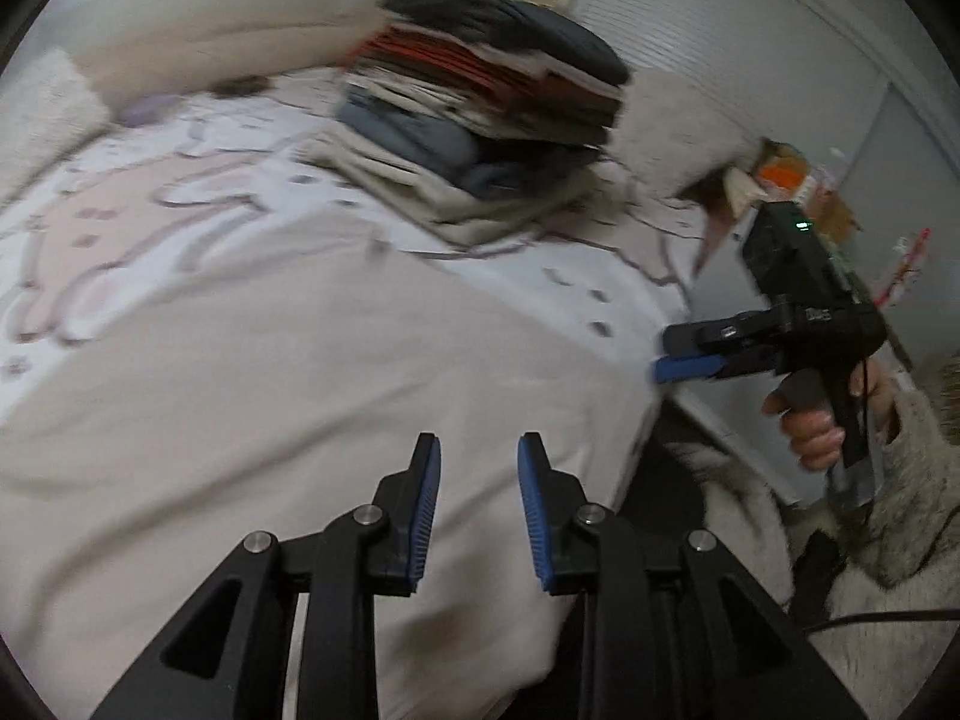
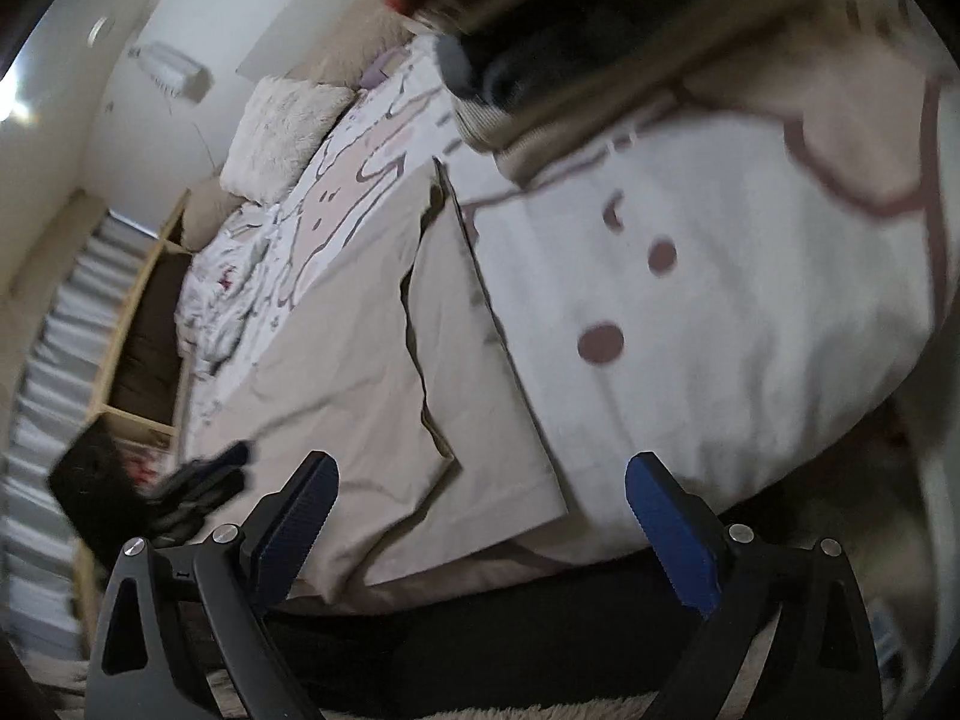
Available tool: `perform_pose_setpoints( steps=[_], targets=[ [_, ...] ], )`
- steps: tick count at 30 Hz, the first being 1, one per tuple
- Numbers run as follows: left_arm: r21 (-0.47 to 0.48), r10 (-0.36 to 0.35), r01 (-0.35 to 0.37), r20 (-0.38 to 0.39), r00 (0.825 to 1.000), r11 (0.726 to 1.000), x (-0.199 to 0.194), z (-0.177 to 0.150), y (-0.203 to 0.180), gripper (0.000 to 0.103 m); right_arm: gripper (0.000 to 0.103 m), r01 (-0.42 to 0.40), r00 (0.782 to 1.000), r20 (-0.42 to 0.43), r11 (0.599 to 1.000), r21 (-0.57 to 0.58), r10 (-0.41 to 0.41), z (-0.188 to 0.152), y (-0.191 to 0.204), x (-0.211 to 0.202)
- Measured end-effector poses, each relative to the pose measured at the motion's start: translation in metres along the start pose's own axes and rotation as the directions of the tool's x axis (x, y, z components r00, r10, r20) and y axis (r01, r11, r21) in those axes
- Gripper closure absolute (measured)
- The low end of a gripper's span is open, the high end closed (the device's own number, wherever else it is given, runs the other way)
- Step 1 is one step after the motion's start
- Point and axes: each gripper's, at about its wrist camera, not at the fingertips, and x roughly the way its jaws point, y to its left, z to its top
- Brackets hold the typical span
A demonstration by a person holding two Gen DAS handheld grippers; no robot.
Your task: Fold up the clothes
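I see motion blur on the stack of folded clothes (image 1: 480, 102) at 12 o'clock; no writing is readable. The beige garment (image 1: 288, 420) lies flat on the bed (image 1: 120, 210) under both grippers. Left gripper (image 1: 479, 450) jaws stand narrowly apart, empty; right gripper (image 2: 480, 480) gapes wide, empty.

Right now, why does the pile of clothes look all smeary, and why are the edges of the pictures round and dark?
Left wrist view: the pile is streaked by motion blur, while the left gripper stays sharp. Right wrist view: the pile at the top is smeared even more, and the bedspread dots look soft. Both views: the fisheye lens bends the scene and leaves dark rounded corners.
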Motion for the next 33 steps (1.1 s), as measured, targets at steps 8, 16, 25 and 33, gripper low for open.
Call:
perform_pose_setpoints(
  steps=[8, 16, 25, 33],
  targets=[
    [-0.037, -0.103, 0.1, -0.089, 0.991, 0.994, 0.062, -0.015, -0.003, 0.077, 0.018, -0.269, 0.959, -0.08, 0.962, 0.055, 0.273, -0.003, -0.01, 0.026],
    [-0.042, -0.11, 0.107, -0.057, 0.992, 0.993, 0.054, -0.014, -0.006, 0.077, 0.049, -0.293, 0.939, -0.164, 0.952, 0.088, 0.304, 0.002, 0.002, 0.054],
    [0.266, 0.036, -0.067, 0.119, 0.992, 0.962, 0.024, -0.015, -0.08, 0.031, 0.093, -0.267, 0.944, -0.147, 0.944, 0.193, 0.296, 0.011, 0.01, 0.04],
    [0.256, 0.198, -0.221, 0.112, 0.974, 0.941, 0.049, -0.006, -0.078, 0.04, 0.094, -0.295, 0.933, -0.157, 0.938, 0.184, 0.324, 0.021, 0.03, 0.037]
  ],
)
